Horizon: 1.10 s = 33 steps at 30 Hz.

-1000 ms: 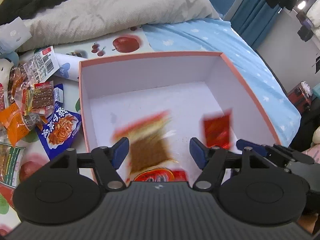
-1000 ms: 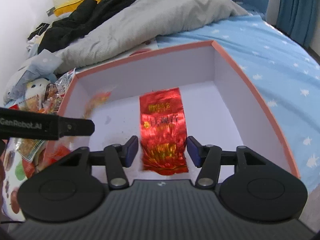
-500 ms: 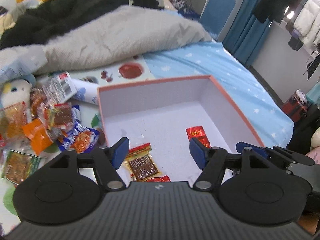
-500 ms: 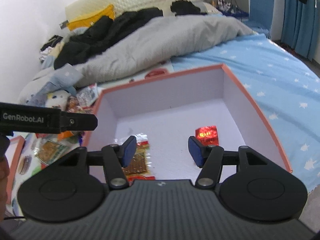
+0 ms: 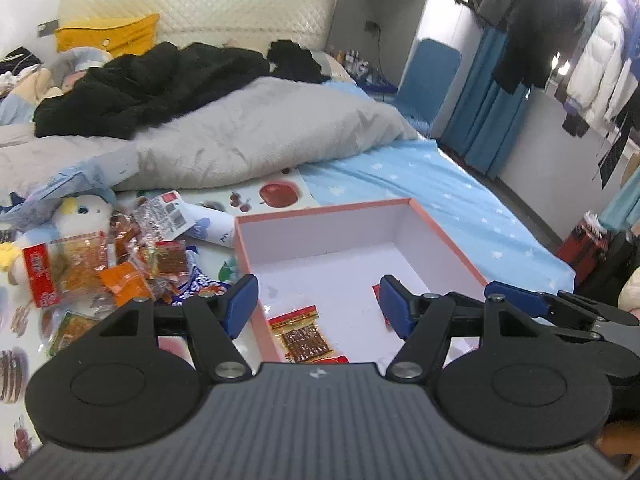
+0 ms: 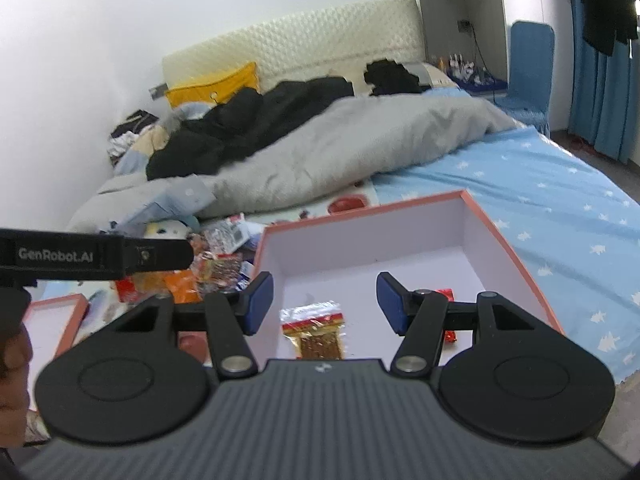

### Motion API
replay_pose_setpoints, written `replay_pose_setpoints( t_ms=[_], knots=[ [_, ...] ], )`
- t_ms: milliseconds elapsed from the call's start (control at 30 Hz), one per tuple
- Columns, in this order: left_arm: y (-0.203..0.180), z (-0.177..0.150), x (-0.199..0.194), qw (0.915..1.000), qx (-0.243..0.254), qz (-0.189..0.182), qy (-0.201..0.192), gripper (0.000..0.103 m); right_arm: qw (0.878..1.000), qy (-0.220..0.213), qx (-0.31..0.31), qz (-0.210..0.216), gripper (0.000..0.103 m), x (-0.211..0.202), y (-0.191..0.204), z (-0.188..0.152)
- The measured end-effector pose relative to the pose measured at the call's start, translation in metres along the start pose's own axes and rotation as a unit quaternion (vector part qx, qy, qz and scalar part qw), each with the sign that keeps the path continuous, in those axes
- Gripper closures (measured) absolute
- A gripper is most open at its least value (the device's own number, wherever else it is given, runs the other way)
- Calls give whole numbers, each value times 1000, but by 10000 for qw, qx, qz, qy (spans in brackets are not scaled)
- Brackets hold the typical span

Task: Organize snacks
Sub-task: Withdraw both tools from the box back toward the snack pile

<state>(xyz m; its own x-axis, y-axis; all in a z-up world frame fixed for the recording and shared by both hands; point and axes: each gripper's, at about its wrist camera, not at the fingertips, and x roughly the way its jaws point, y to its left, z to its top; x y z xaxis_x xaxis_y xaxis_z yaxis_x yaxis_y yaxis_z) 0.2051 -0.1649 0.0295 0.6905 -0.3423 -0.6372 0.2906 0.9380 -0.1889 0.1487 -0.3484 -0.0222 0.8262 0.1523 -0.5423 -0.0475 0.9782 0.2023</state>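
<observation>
left wrist view: the left hand-held gripper [image 5: 316, 304], black with blue pads, hangs above the bed with its jaws apart and nothing between them. below it stands the shallow cardboard box with salmon-pink rim and white inside [image 5: 444, 236], resting on the light blue star-print bedsheet [image 5: 440, 188]. inside the box, near its front wall, lies a clear snack packet with a red top band and brown contents [image 5: 302, 332]; a small red foil packet [image 5: 378, 292] lies further right, mostly hidden behind the right blue pad. left of the box, on a white fruit-print mat [image 5: 276, 194], sits a loose pile of orange, red and clear snack packets [image 5: 120, 264], touching a white plush toy [image 5: 84, 216]. a rumpled grey duvet [image 5: 248, 136] with black clothing [image 5: 152, 84] on top fills the far half of the bed. the tip of the right hand-held gripper [image 5: 560, 312] enters at the right edge.

right wrist view: the right hand-held gripper [image 6: 325, 302] likewise holds its jaws apart and empty over the same box [image 6: 516, 264]. the clear packet [image 6: 318, 330] lies on the box floor between the pads' lines of sight; the red foil packet [image 6: 446, 294] peeks out behind the right finger. the snack pile [image 6: 192, 276] lies left of the box. a black strap printed "genrobot.ai" [image 6: 92, 256] crosses the left edge, with part of a hand [image 6: 12, 360] below it.
</observation>
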Motion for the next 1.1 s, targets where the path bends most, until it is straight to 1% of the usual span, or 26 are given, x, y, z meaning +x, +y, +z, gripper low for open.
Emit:
replay_pose_setpoints(
  t_ms=[167, 300, 367, 433, 600, 733, 800, 900, 1000, 1100],
  knots=[
    [11, -14, -32, 9998, 79, 81, -171, 31, 9997, -176, -165, 48, 43, -16, 20, -4],
    [22, -28, -54, 9995, 88, 157, -247, 31, 9996, -221, -108, 105, 43, -25, 32, -12],
    [29, -35, -63, 9993, 63, 230, -291, 31, 9993, -204, -241, 184, 43, -26, 42, -15],
    [37, -42, -72, 9988, 1, 329, -351, 31, 9984, -265, -443, 222, 43, -28, 53, -16],
    [57, -60, -96, 9971, -306, 493, -500, 31, 9968, -355, -447, 568, 43, -34, 70, -25],
    [71, -78, -111, 9960, -440, 621, -469, 31, 9957, -225, -565, 704, 43, -33, 88, -39],
    [76, -86, -116, 9960, -431, 659, -425, 31, 9949, -165, -607, 791, 43, -33, 97, -45],
    [84, -100, -128, 9954, -432, 759, -402, 31, 9927, -138, -647, 1004, 43, -38, 112, -53],
    [95, -112, -133, 9934, -585, 910, -371, 31, 9898, -89, -825, 1154, 43, -42, 126, -59],
    [107, -119, -138, 9909, -776, 1033, -382, 31, 9880, -45, -854, 1286, 43, -44, 133, -63]
  ],
)
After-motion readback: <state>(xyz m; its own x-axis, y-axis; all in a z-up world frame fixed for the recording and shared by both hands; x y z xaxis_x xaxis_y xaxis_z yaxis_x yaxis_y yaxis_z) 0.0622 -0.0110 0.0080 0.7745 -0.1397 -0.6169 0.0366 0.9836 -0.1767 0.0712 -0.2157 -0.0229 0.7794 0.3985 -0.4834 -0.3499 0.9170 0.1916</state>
